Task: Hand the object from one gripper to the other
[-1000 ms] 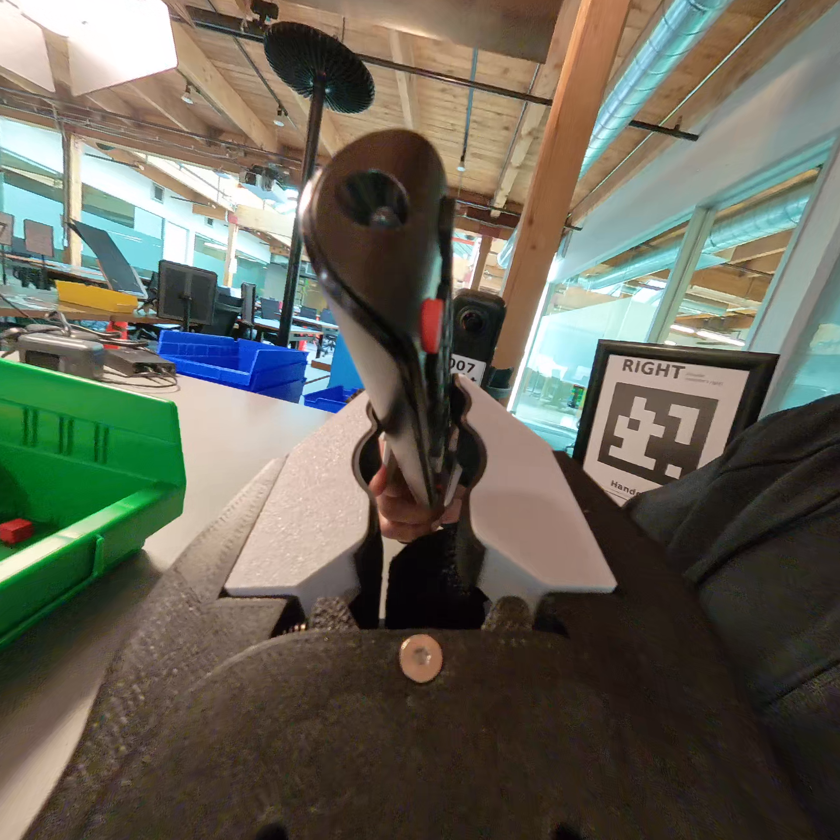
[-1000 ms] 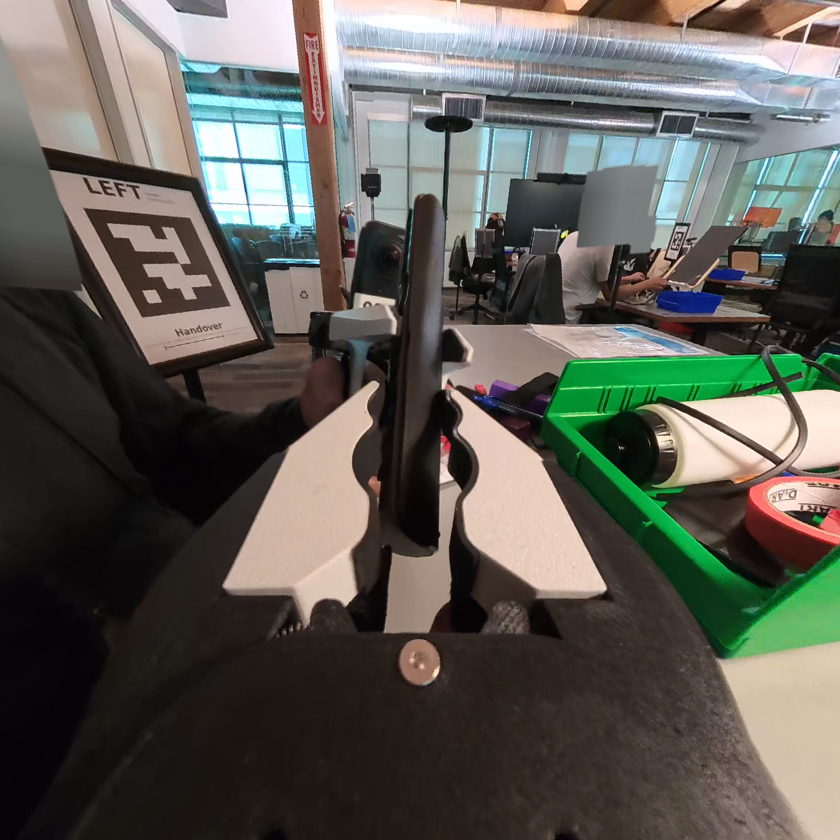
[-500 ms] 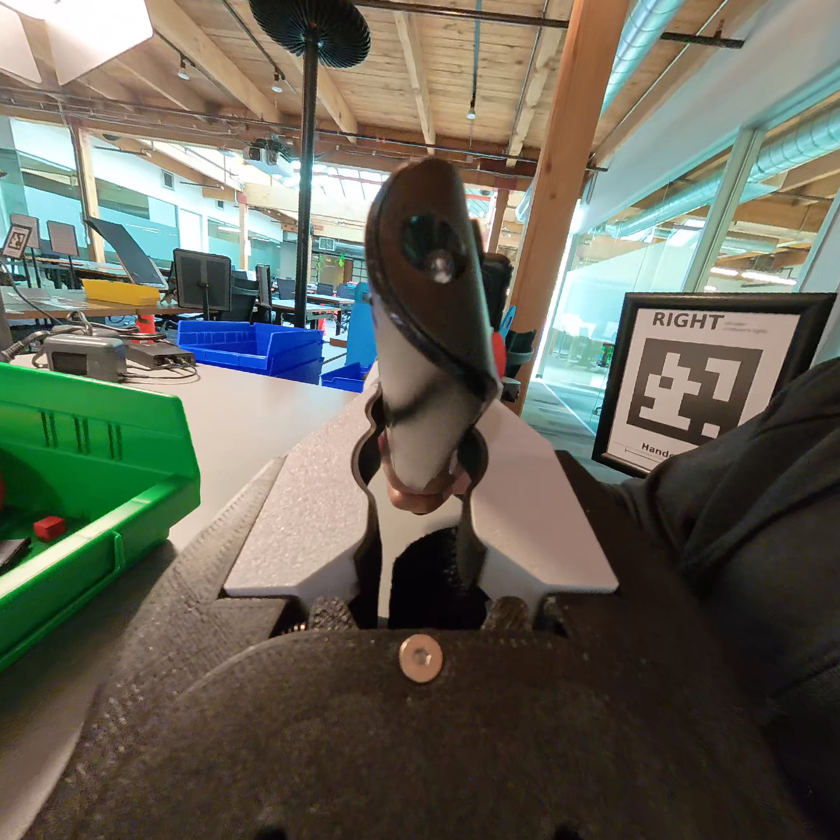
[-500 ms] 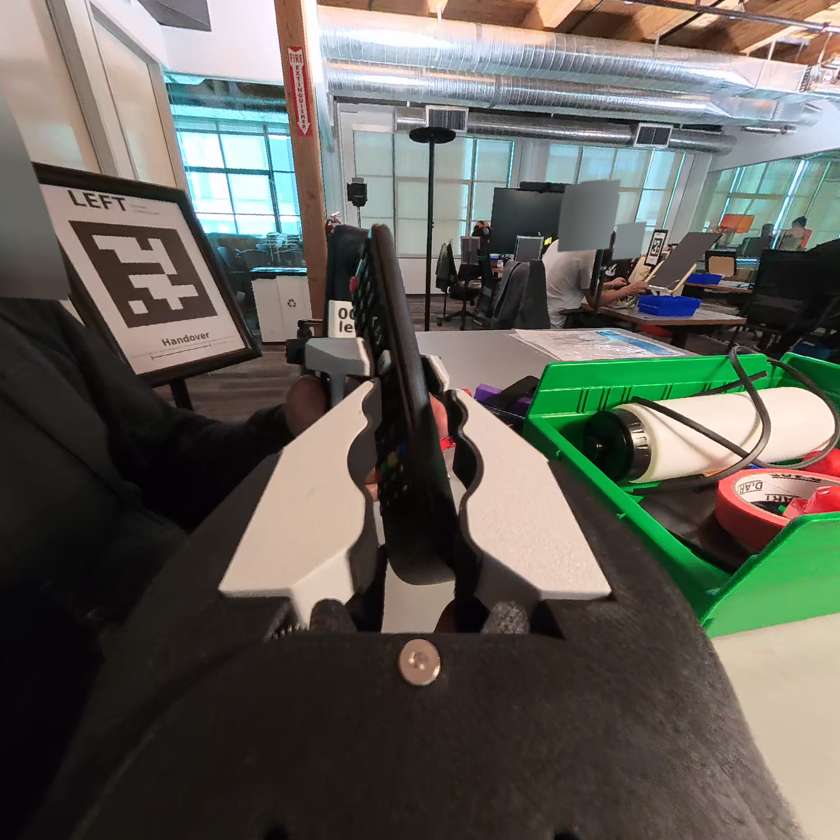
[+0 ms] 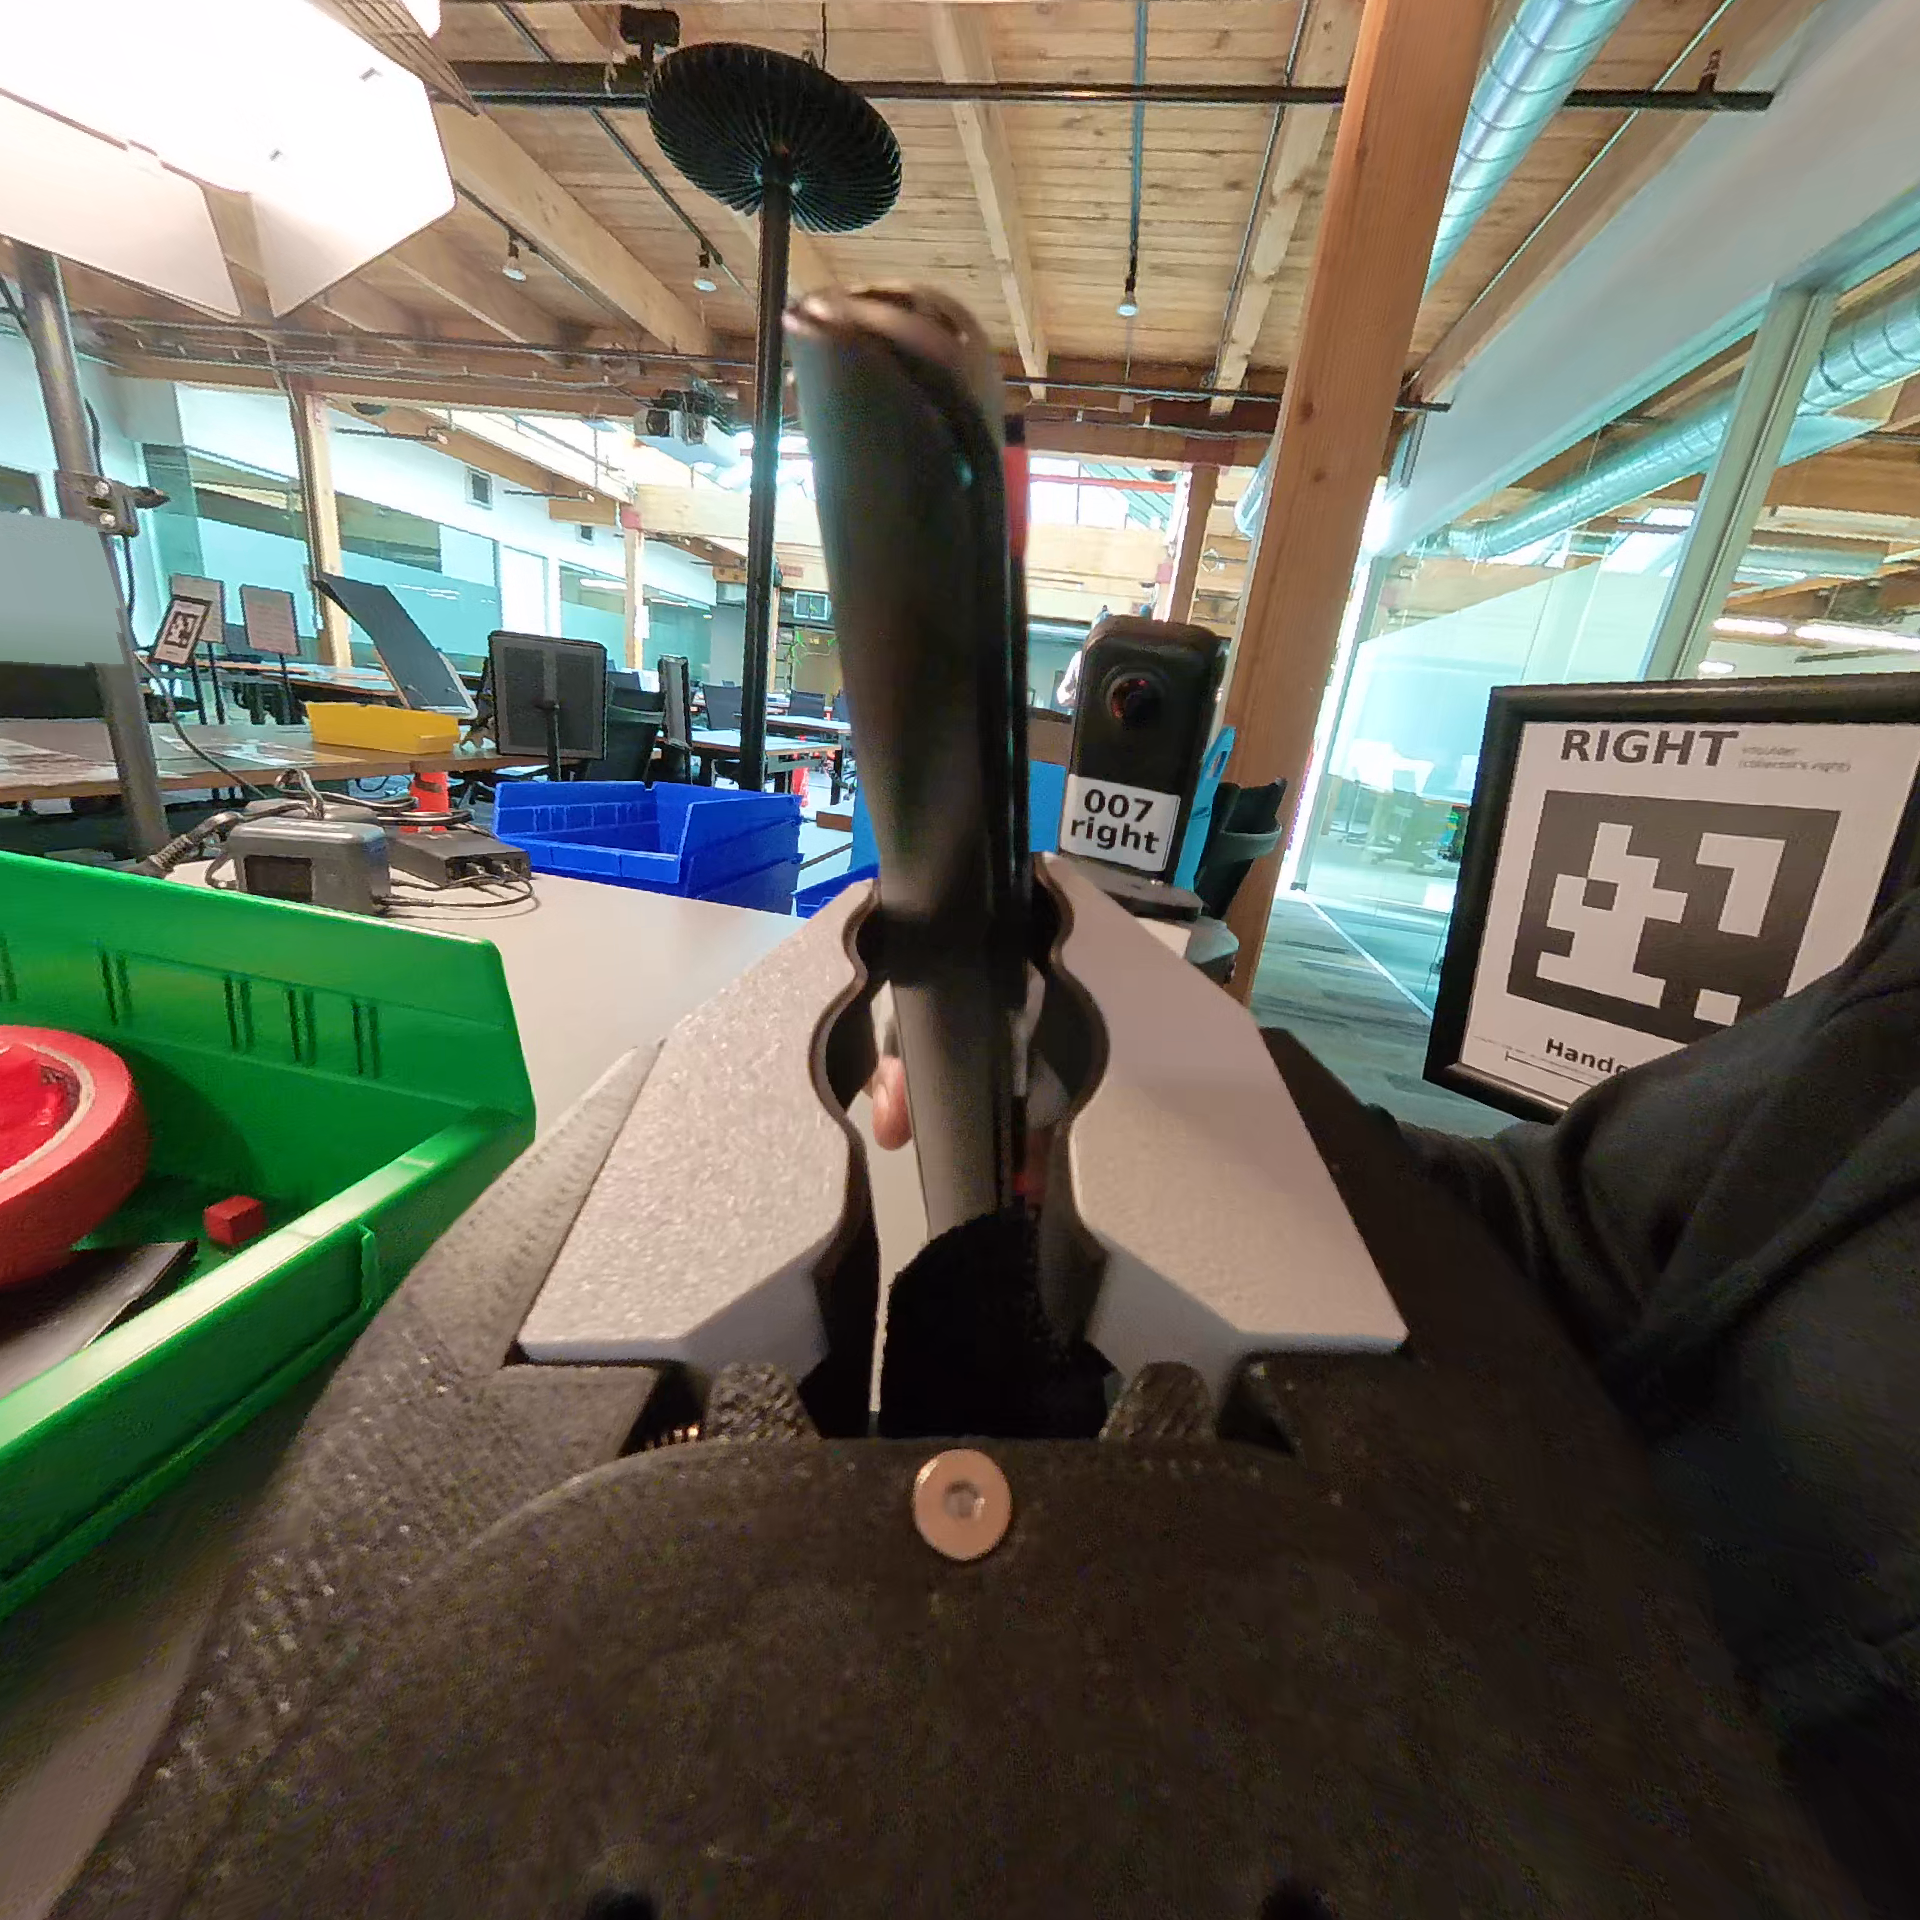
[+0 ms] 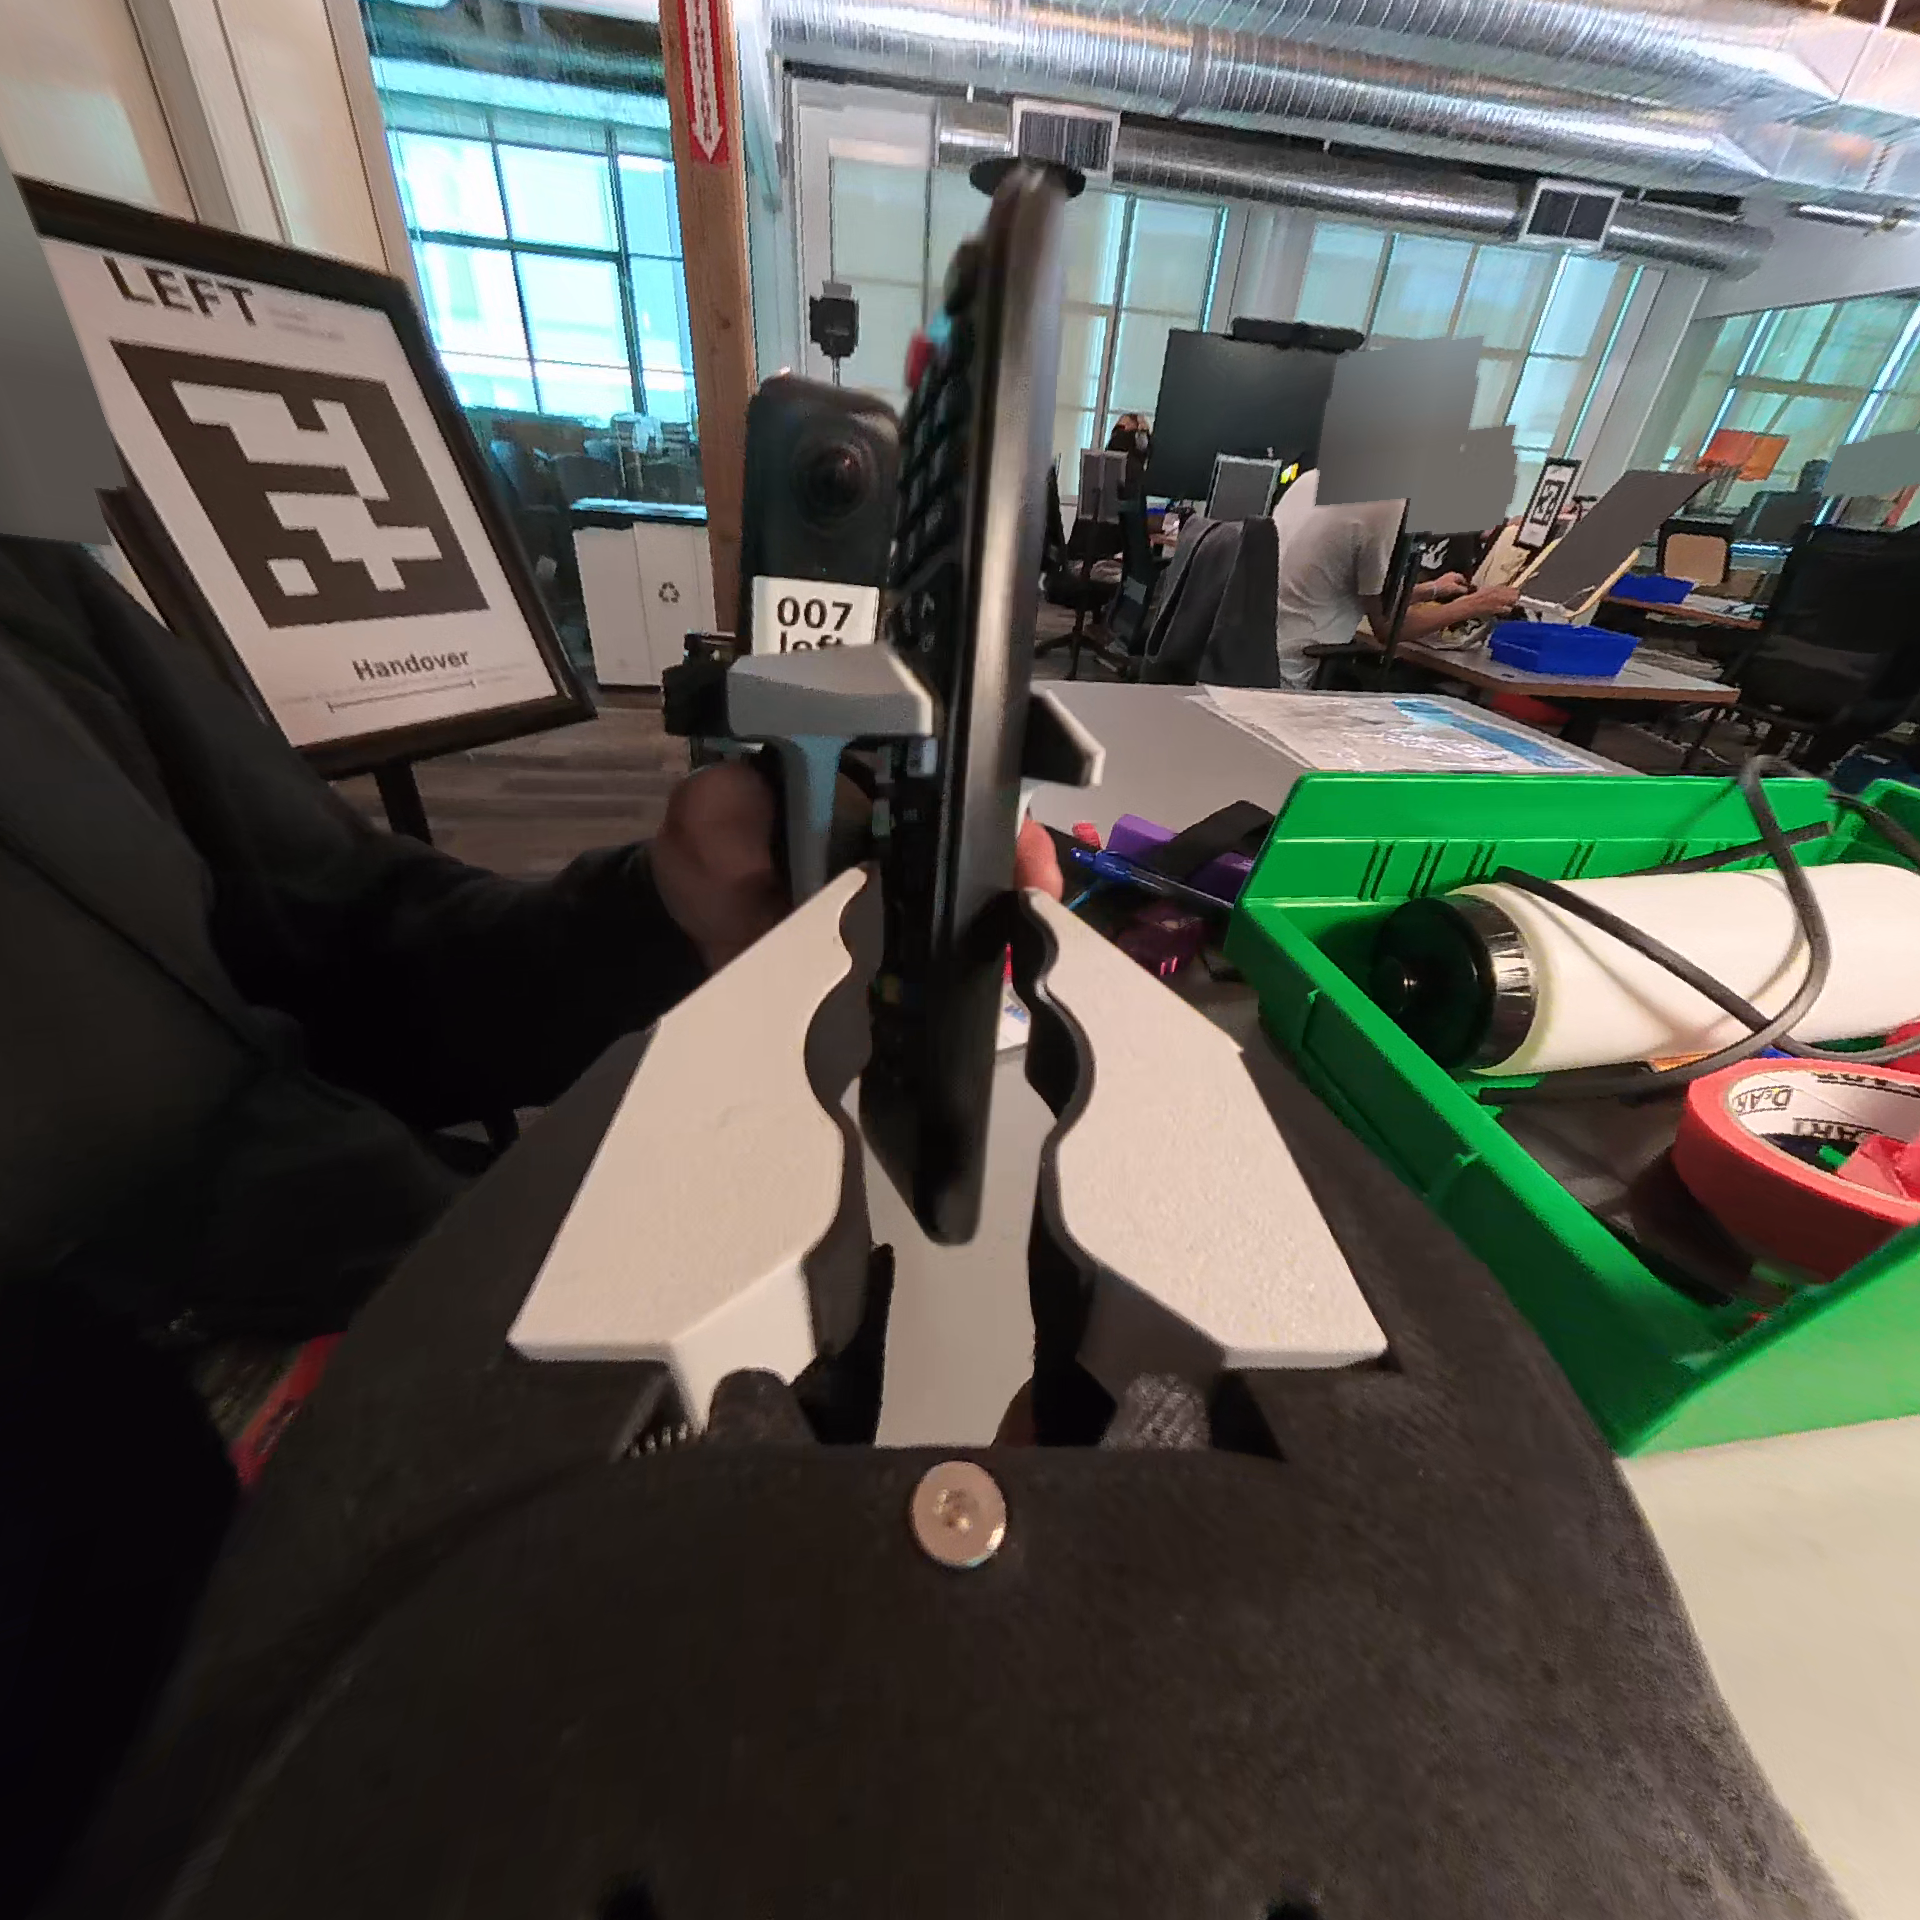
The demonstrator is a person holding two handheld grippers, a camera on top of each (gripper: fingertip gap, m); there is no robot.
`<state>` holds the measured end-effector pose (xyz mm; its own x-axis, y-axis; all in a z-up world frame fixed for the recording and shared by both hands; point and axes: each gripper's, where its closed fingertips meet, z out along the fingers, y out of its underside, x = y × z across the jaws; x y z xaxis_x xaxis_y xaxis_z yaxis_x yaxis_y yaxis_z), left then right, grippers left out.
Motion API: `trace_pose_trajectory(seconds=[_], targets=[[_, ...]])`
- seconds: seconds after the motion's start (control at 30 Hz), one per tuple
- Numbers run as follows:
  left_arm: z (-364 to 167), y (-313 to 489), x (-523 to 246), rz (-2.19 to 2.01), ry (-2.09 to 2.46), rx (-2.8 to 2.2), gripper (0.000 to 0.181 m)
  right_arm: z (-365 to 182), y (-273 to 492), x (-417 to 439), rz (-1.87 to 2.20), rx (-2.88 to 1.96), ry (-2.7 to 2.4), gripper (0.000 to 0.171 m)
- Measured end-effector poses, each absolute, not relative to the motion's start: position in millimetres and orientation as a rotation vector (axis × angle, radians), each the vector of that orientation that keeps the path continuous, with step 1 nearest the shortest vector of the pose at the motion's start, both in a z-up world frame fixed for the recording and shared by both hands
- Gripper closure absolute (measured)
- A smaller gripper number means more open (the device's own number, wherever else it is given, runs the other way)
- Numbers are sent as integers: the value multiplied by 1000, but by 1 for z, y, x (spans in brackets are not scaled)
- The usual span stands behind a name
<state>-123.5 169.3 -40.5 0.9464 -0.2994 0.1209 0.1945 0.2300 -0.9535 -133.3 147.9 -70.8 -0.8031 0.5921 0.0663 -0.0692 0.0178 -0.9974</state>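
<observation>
— Remote control: where?

— Upright, off the surface, dead centre of both frames, edge-on. Buttons toward frame left in the right wrist view. Well clear of the green bin at right.

— Left gripper?

— Clamped on the remote control, jaws pressed to both flat sides near mid-length. Visible from the right wrist view too, grey fingers bracketing it above centre.

— Right gripper?

— Set around the lower end, jaws close on either side. Touching on the button side, by the look; hard to read on the other. Cannot tell whether pinching or only flanking.

— So, judged mid-handover. How to do it well?

— Squeeze the right jaws fully home first, flat on the faces, not on the rounded edge. Avoid bearing on the buttons with a tip alone; seat deeper, into the scalloped hollow, for a wider hold.

— And then?

— Hold both wrists quiet during the overlap. Open the left only after feeling a firm right grip. Open wide, then draw straight back along the jaw line, no twist, no drag on the casing.

— Risks?

— Probably top-heavy once let go, with most of the length above the lower grip. Smooth plastic, so prone to pivot or slide. Keep vertical; no tilting toward the bin.
</observation>
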Motion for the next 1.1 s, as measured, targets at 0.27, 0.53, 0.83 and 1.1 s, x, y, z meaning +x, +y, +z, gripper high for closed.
trace_pose_trajectory(seconds=[0.27, 0.53, 0.83, 1.1], targets=[[-33, 165, -125, -260, 106, -1253, 154, -70, 142, -135, 1833, -519, -1812, 146], [-44, 171, -128, -106, 131, -1324, 155, -30, 169, -121, 2032, -477, -1578, 130], [-90, 198, -112, 172, 323, -1562, 154, -40, 147, -118, 1893, -356, -1627, 139], [-74, 191, -111, -39, 239, -1478, 145, -14, 164, -114, 2023, -384, -1427, 146]])
